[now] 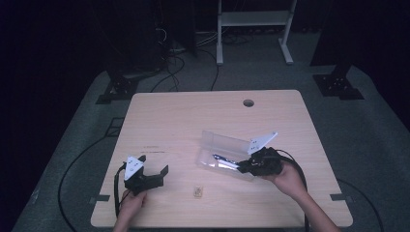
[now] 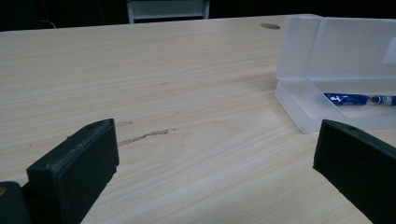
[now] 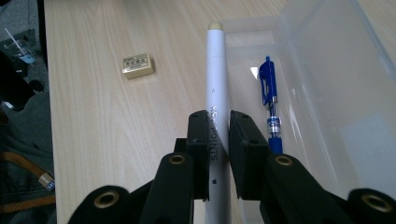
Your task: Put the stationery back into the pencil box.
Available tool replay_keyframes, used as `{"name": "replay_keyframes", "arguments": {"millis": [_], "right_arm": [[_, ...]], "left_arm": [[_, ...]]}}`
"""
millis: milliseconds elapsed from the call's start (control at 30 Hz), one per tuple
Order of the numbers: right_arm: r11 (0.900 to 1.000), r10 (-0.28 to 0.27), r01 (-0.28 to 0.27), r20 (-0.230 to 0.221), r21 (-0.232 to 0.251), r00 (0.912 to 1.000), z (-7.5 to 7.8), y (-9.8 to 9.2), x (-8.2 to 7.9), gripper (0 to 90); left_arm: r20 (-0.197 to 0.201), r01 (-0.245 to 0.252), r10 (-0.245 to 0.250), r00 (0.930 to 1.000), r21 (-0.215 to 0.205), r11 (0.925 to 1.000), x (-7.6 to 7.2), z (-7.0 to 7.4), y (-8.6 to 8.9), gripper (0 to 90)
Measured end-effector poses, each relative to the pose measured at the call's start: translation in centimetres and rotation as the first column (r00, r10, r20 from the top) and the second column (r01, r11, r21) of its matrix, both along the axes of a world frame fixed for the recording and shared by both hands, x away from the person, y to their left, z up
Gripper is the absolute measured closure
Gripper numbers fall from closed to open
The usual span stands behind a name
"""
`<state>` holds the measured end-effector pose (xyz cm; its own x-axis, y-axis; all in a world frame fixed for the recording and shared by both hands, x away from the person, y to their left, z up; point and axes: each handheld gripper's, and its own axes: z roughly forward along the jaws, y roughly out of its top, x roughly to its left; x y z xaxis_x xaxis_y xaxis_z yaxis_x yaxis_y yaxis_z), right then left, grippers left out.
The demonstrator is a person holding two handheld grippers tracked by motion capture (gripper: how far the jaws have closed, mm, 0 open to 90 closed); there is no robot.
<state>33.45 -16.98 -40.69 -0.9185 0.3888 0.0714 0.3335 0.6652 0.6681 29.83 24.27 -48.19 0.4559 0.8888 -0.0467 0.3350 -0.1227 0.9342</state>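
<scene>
A clear plastic pencil case (image 1: pixel 220 153) lies open on the table right of centre, its lid standing up; it also appears in the left gripper view as the case (image 2: pixel 303 100). Inside lies a blue pen (image 3: pixel 270 105), also seen as the pen (image 2: pixel 359 99). My right gripper (image 3: pixel 218 116) is shut on a white pen (image 3: pixel 217 84) marked with lettering, holding it over the case's near edge. In the high view that right gripper (image 1: pixel 244 166) sits at the case's right end. My left gripper (image 1: pixel 154 163) rests open at the front left, its jaws wide apart with nothing between them.
A small tan eraser (image 1: pixel 197 191) lies near the front edge of the table (image 1: pixel 169 116), between the two hands; it also shows as the eraser (image 3: pixel 137 65). A round cable hole (image 1: pixel 248 103) sits near the far edge. A white stand (image 1: pixel 254 21) is beyond the table.
</scene>
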Motion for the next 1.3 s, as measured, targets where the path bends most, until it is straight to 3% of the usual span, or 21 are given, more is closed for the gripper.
{"name": "replay_keyframes", "arguments": {"millis": [967,1300], "right_arm": [[1.000,0.015,-0.015,0.003,-0.011,0.9999,0.3,1.4,1.5,78.3],[1.000,-0.001,0.001,-0.018,-0.014,0.9998,-0.3,1.7,2.2,78.3]], "left_arm": [[0.003,0.003,-0.003,1.0000,0.003,1.0000,0.0,0.0,0.0,0.0],[0.003,0.002,-0.002,1.0000,0.002,1.0000,0.0,0.0,0.0,0.0]]}}
